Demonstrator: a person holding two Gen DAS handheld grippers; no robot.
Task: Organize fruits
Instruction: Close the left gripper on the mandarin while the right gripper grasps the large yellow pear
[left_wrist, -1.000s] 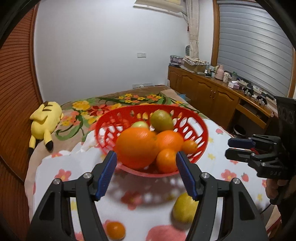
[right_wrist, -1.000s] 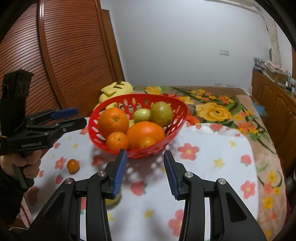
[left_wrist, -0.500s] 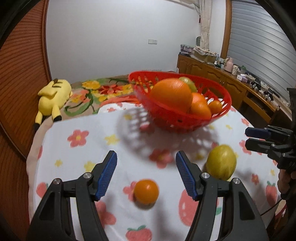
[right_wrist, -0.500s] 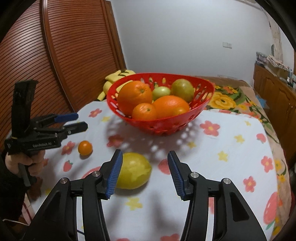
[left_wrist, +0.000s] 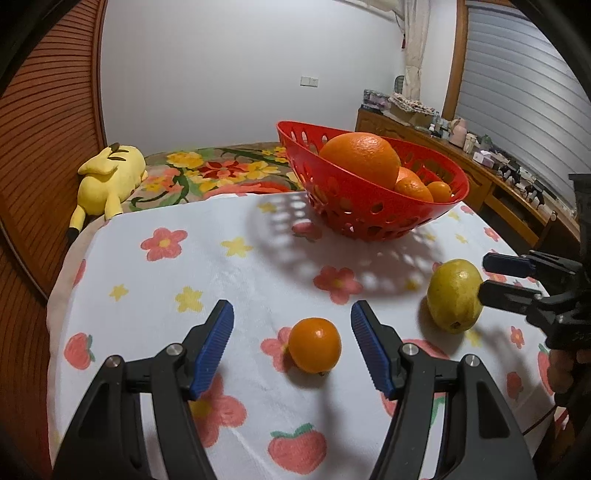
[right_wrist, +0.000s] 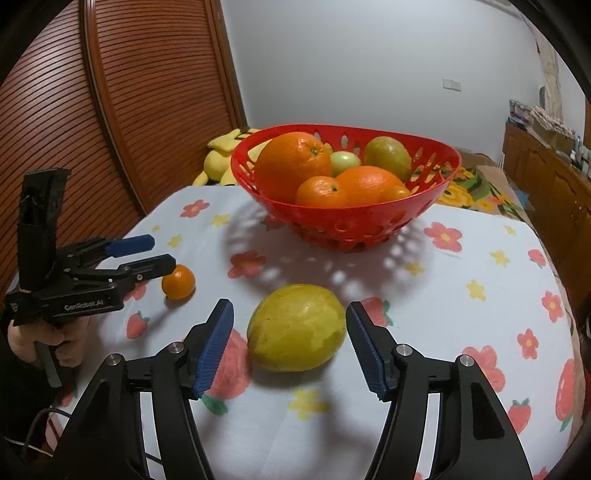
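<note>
The red perforated basket (right_wrist: 354, 221) stands on the surface (right_wrist: 461, 332), which is covered by a white cloth printed with flowers and strawberries. The basket holds two large oranges, at least two smaller ones, a small green fruit and a larger green-yellow one. Two fruits lie loose on the cloth. The yellow-green fruit (right_wrist: 297, 326), oval with a mottled skin, sits at 6 o'clock from the basket, between the jaws of the right gripper (right_wrist: 290, 341); those jaws are opening and neither pad touches it. The small orange (left_wrist: 314, 345), round and glossy, lies between the parted jaws of the left gripper (left_wrist: 291, 341), also untouched.
</note>
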